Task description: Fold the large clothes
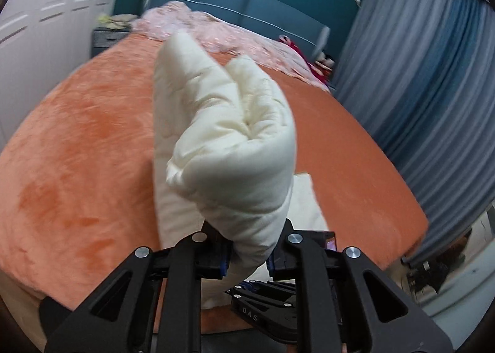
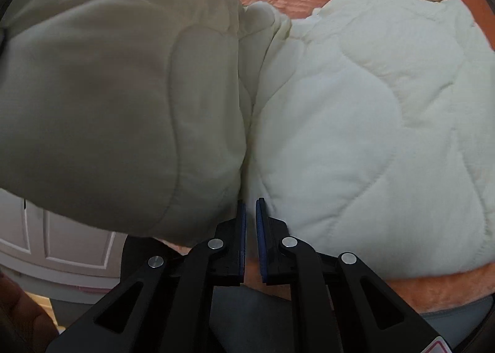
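A cream quilted garment [image 1: 229, 142] is bunched and lifted above the orange bed [image 1: 80, 142]. My left gripper [image 1: 247, 247] is shut on a thick fold of it, which stands up in front of the camera. In the right wrist view the same garment [image 2: 355, 124] lies partly on the bed, with a raised fold [image 2: 117, 99] hanging at the left. My right gripper [image 2: 250, 207] sits at the seam between the two parts, its blue pads [image 2: 243, 229] nearly closed with a thin gap and no cloth visibly between them. The right gripper's body shows below in the left wrist view [image 1: 266, 306].
A pink blanket [image 1: 222, 34] lies at the head of the bed by the teal headboard [image 1: 247, 6]. Grey curtains [image 1: 417, 90] hang on the right, white wardrobes [image 1: 46, 12] on the left. The bed's near edge [image 2: 448, 288] is close by.
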`<state>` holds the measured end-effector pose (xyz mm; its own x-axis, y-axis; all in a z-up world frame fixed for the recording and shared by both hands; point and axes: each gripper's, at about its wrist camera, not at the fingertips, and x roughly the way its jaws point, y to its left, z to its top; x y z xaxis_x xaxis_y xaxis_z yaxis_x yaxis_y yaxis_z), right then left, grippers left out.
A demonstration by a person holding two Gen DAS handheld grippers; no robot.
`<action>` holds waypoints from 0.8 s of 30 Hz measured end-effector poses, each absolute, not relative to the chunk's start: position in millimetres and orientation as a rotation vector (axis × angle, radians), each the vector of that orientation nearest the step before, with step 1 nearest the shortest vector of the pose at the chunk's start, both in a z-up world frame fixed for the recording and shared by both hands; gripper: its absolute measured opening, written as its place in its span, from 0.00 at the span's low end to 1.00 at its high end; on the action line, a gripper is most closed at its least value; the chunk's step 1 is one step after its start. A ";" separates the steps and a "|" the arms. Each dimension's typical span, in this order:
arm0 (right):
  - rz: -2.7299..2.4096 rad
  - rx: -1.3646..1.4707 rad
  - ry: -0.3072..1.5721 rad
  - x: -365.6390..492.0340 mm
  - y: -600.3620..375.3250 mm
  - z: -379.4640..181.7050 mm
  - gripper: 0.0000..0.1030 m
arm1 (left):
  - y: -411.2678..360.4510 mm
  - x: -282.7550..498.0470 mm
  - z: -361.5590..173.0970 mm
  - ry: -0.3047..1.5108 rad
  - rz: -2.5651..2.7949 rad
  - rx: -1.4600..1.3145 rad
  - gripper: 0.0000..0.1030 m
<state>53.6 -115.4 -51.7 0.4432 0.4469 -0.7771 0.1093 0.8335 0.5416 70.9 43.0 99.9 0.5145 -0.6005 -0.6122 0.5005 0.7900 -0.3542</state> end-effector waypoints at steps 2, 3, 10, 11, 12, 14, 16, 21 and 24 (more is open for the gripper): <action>0.180 0.587 1.088 33.8 -139.1 -43.8 0.09 | 23.6 71.6 93.8 0.808 -0.692 -0.117 0.15; 0.154 0.594 1.083 24.4 -150.6 -41.6 0.10 | 14.7 72.1 89.8 0.822 -0.706 -0.109 0.15; -0.051 0.604 1.074 -34.8 -217.2 -37.1 0.10 | -57.6 70.3 39.5 0.986 -0.745 0.001 0.17; -0.063 0.601 1.072 -38.1 -220.9 -35.2 0.11 | -65.5 67.6 33.5 1.005 -0.741 0.009 0.19; -0.073 0.596 1.067 -43.1 -224.1 -32.7 0.12 | -72.1 66.5 26.7 1.022 -0.734 0.023 0.20; -0.082 0.586 1.055 -46.1 -229.1 -27.3 0.12 | -79.3 60.9 19.3 1.035 -0.717 0.052 0.24; -0.090 0.565 1.035 -44.9 -231.2 -17.9 0.13 | -79.0 55.9 23.9 1.041 -0.726 0.034 0.37; -0.081 0.506 0.932 -49.7 -242.1 24.5 0.27 | -42.6 49.8 67.7 1.000 -0.759 -0.110 0.62; -0.054 0.500 0.851 -38.2 -246.7 53.5 0.48 | -14.7 53.6 93.9 0.926 -0.680 -0.146 0.71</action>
